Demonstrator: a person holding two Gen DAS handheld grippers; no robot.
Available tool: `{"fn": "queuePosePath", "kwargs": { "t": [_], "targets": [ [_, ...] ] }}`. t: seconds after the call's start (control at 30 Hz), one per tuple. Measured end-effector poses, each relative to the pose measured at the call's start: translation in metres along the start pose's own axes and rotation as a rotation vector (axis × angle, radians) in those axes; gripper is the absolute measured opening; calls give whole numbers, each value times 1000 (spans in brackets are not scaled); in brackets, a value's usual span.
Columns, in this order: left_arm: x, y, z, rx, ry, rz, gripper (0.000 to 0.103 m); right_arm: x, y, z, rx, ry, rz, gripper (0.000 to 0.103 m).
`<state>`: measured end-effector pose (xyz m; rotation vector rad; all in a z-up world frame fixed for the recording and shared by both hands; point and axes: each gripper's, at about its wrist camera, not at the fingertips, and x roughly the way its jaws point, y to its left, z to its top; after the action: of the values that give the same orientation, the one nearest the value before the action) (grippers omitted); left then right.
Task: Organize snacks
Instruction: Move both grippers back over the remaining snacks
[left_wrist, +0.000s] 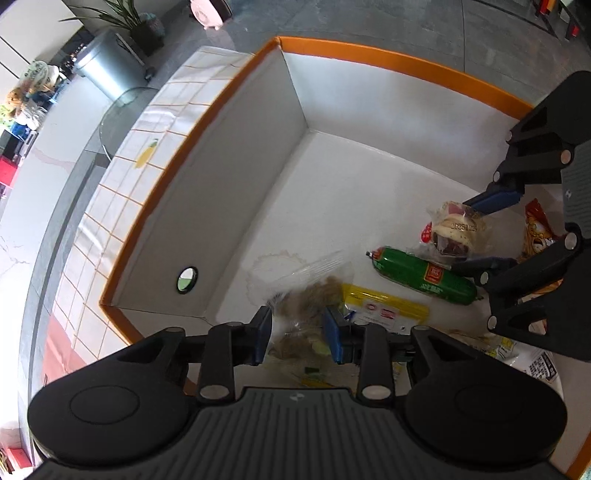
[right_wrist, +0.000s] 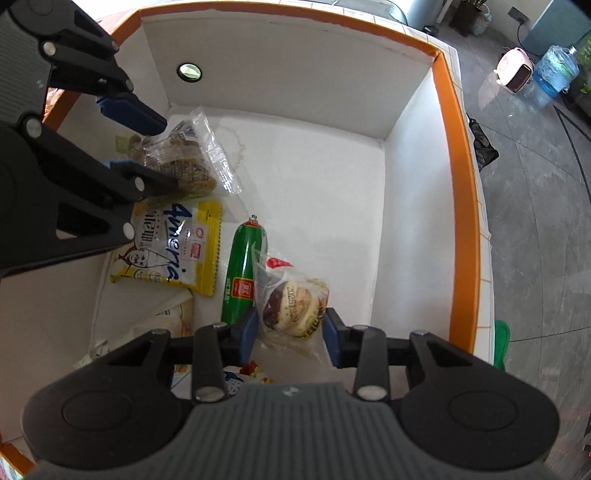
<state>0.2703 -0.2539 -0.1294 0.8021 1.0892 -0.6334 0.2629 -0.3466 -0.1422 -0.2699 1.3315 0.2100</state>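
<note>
Both grippers reach into a white box with an orange rim, also in the right wrist view. My left gripper is open around a clear bag of brown snack pieces, which shows in the right wrist view between the left gripper's fingers. My right gripper is open around a clear-wrapped round pastry, seen in the left wrist view with the right gripper around it. A green sausage and a yellow packet lie on the box floor.
More snack packets lie at the near side of the box. The box stands on a tiled cloth. A grey bin and a potted plant stand on the floor beyond. A pink heater and a water bottle are at the far right.
</note>
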Motion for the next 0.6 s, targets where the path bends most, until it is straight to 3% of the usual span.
{"fn": "queuePosePath", "kwargs": {
  "t": [0.1,0.23,0.43,0.6],
  "targets": [
    [-8,2,-4,-14,-15,5,48,-4,-1,2,17,-7,10,44],
    [-29,15,-13,-79,-70,-22,51,-17,0,5,36,-29,29,55],
    [-79,35,-52,-313,-229,-76,51,-48,12,2,84,-102,35,59],
    [-118,59,-99,-492,-307,-29,52,-83,35,8,96,-183,71,60]
  ]
}}
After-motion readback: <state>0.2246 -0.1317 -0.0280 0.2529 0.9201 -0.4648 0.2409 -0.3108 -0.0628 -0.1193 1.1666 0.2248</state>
